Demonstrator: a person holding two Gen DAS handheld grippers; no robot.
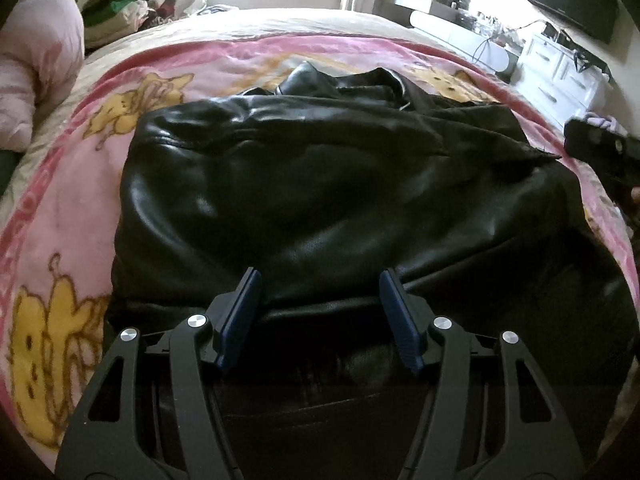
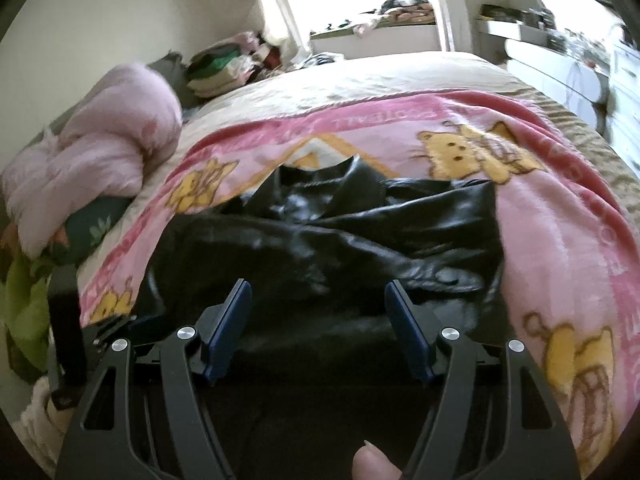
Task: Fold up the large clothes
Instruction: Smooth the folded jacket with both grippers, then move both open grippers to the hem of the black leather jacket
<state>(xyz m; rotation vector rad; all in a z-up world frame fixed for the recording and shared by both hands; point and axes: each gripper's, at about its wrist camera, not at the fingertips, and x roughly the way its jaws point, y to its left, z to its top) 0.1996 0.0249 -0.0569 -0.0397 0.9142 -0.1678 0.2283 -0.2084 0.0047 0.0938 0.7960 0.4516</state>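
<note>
One black leather jacket (image 1: pixel 320 184) lies bunched on the pink cartoon blanket (image 1: pixel 60 208) across the bed, with bare blanket showing on both sides and beyond its collar. Only the right wrist view shows a thumb (image 2: pixel 374 464) at the bottom edge. Both the left gripper (image 1: pixel 320 284) and right gripper (image 2: pixel 318 296) hang tilted downward over the near hem, jaws apart, pinching nothing.

Both wrist cameras look steeply down along their fingers, close over the jacket (image 1: pixel 320 184) on the bed (image 2: pixel 360 76), sharing jacket, blanket (image 2: pixel 540 216) and window.
</note>
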